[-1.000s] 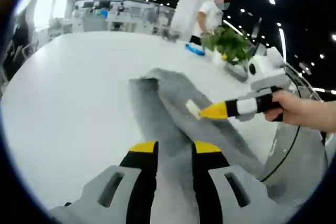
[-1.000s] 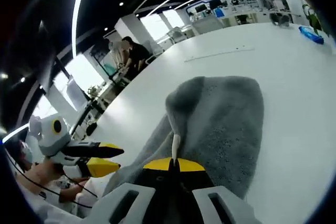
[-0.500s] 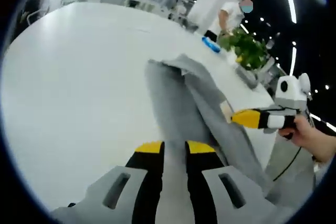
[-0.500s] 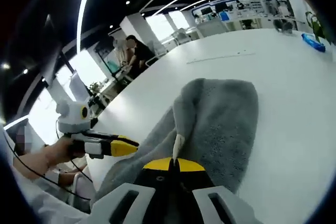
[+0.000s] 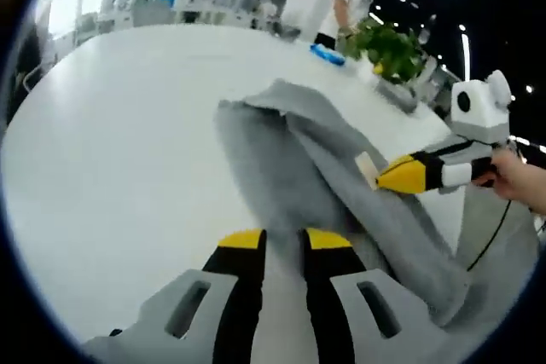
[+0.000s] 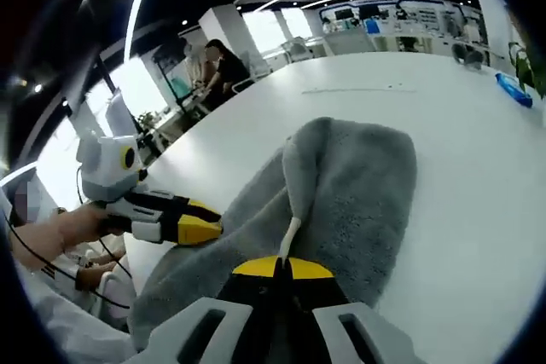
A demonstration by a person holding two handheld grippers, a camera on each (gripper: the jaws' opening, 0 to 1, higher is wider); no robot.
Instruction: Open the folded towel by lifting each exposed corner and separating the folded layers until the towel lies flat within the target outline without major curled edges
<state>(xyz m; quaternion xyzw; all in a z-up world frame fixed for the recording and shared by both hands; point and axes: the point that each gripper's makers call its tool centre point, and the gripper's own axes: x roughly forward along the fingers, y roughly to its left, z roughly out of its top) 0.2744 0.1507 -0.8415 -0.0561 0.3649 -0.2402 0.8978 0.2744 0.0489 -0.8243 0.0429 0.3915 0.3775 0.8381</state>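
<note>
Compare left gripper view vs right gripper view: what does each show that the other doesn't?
Left gripper view alone: a potted plant, a standing person in a white shirt, and the left gripper open beside the towel. Right gripper view alone: a dark-clothed person by the windows, and the right gripper shut on the towel's label. Both: grey towel, white table, blue object.

A green potted plant (image 5: 386, 47) and a blue object (image 5: 328, 55) sit on the white table (image 5: 111, 125).
</note>
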